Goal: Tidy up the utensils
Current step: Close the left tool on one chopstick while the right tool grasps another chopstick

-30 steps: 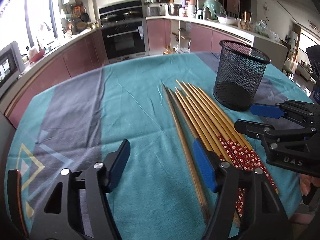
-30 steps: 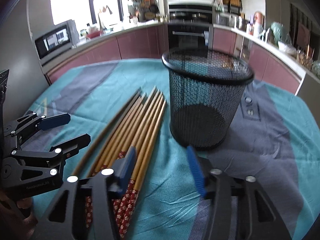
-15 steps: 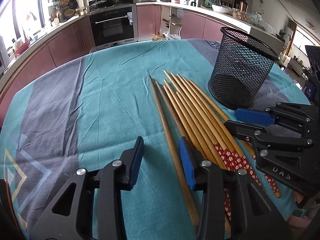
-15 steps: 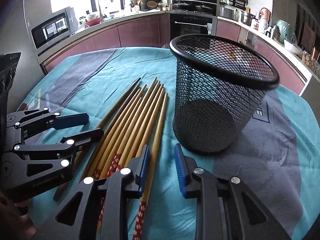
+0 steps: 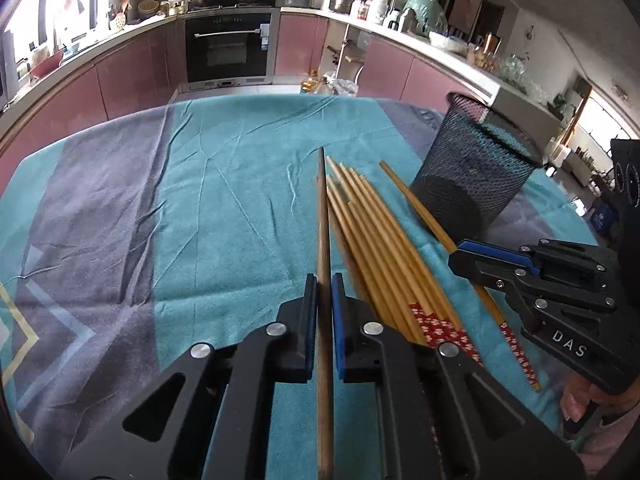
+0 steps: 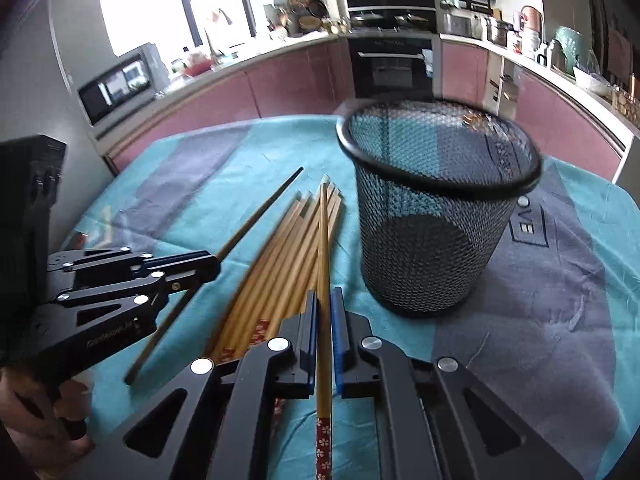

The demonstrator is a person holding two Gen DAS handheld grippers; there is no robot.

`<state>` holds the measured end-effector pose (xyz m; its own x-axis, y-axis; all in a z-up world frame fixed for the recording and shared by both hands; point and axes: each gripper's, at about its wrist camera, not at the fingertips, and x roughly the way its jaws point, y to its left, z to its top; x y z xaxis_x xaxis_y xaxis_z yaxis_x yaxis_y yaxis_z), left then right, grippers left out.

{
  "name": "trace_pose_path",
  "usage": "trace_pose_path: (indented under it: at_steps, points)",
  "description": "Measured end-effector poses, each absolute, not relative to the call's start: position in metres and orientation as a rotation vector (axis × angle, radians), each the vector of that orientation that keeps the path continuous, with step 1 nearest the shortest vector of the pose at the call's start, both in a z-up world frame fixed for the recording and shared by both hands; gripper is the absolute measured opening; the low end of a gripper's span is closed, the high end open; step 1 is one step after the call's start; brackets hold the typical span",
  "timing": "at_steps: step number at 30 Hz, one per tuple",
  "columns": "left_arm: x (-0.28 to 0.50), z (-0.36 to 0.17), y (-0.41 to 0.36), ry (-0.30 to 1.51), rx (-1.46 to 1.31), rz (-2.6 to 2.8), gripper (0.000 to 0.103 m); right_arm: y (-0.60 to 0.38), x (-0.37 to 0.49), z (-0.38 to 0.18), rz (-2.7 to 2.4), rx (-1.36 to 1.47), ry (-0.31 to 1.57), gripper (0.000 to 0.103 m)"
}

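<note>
Left wrist view: left claw (image 5: 324,280) clamped on one plain brown chopstick (image 5: 322,216). Next over, the loose chopstick pile (image 5: 372,240) lies on the teal-clothed surface (image 5: 224,208). Then the right claw (image 5: 460,252), pinching a red-patterned chopstick (image 6: 323,264). Mesh cup (image 6: 432,216) stands upright just beside the pile, looks empty, though the mesh is blurry.
</note>
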<state>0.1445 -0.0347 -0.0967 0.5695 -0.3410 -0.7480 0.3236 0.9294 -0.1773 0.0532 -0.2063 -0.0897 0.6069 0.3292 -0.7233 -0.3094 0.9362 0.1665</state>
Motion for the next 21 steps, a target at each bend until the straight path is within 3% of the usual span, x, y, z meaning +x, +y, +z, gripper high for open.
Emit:
trace_pose_path:
  at_steps: [14, 21]
  points:
    - [0.109, 0.001, -0.019, 0.665, -0.149, -0.623, 0.008, -0.241, 0.025, -0.014, 0.445, 0.123, 0.606, 0.006]
    - [0.106, 0.019, -0.037, 0.630, -0.169, -0.678, 0.008, -0.253, 0.030, 0.008, 0.451, 0.138, 0.536, 0.006]
